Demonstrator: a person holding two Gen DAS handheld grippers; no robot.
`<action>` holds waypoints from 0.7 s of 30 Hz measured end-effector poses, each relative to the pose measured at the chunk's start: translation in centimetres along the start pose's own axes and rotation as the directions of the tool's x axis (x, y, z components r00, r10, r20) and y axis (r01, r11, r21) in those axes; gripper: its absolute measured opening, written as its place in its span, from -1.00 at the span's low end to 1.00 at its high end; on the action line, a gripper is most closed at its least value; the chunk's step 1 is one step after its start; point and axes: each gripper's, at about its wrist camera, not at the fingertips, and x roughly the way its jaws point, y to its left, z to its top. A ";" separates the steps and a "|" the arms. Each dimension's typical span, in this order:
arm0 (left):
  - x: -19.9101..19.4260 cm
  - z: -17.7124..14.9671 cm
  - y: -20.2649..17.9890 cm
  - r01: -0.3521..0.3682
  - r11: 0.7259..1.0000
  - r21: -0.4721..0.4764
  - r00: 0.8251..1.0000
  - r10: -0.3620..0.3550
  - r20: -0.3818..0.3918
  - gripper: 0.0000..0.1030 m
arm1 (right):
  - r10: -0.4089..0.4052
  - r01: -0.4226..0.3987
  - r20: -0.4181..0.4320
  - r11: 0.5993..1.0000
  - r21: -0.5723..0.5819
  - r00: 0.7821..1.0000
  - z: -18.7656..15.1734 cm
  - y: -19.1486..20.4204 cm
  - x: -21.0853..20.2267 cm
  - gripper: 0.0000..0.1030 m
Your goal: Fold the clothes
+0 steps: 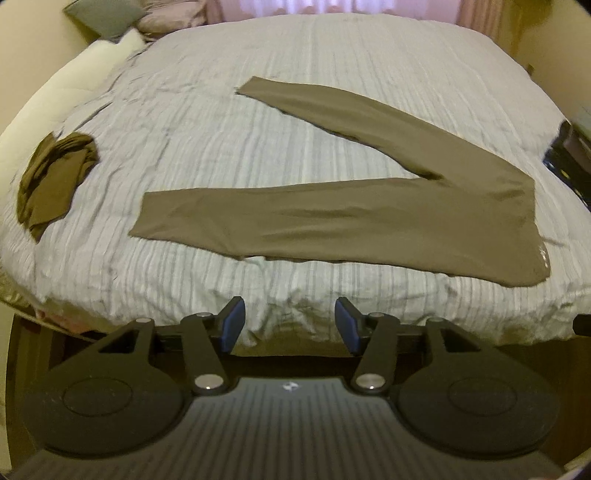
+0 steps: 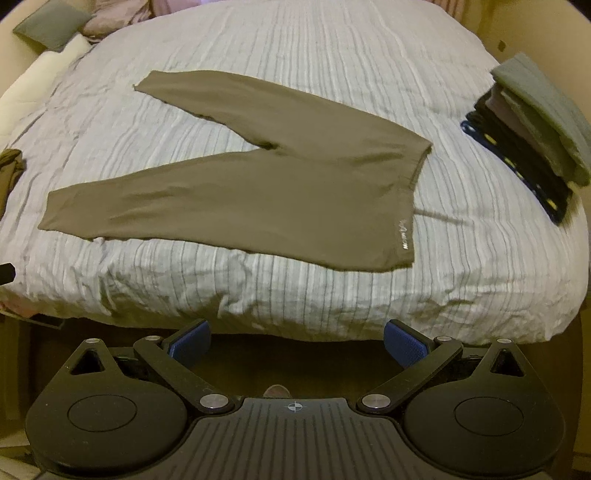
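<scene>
Olive-brown leggings point(image 1: 332, 218) lie flat on the bed point(image 1: 221, 122), spread in a V: waistband to the right, two legs running left, the far leg angled toward the headboard, the near leg roughly parallel to the near bed edge. Near leg hem sits just inside that edge; a strip of striped grey cover shows between fabric and drop-off. Waistband edge is well short of the right side of the bed. Left gripper point(image 1: 290, 325) hovers off the near edge, jaws apart, blue pads point(image 1: 232, 325) empty, touching nothing. Right gripper point(image 2: 297, 343) likewise off the near edge, jaws spread wider, empty. Open cover between the legs, beyond the far leg, and right of the waistband. Bunched brown garment point(image 1: 55, 173) sits near the left edge, well apart from the leggings. Stack of folded clothes point(image 2: 532, 147) sits at the right edge, grey piece on top, dark ones under. Pillows point(image 1: 110, 18) at the far left corner. Small pale print on the waistband near its front corner point(image 2: 403, 240); letters too blurred to read. Crosshair mark on each gripper body; no other writing legible.
</scene>
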 end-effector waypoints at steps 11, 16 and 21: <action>0.4 1.3 -2.7 0.050 0.995 0.083 0.999 -0.051 0.013 -0.03 | -0.037 0.036 0.021 0.998 0.050 0.999 -0.6 -1.1 -1.1 0.99; 0.5 1.3 -2.1 0.038 0.997 0.069 0.999 -0.039 0.009 -0.03 | -0.034 0.033 0.023 0.999 0.038 0.999 -0.4 -0.9 -1.0 0.99; 0.5 1.3 -1.6 0.026 0.998 0.054 1.000 -0.026 0.004 -0.03 | -0.021 0.020 0.017 1.000 0.006 1.000 0.0 -0.2 -0.6 0.99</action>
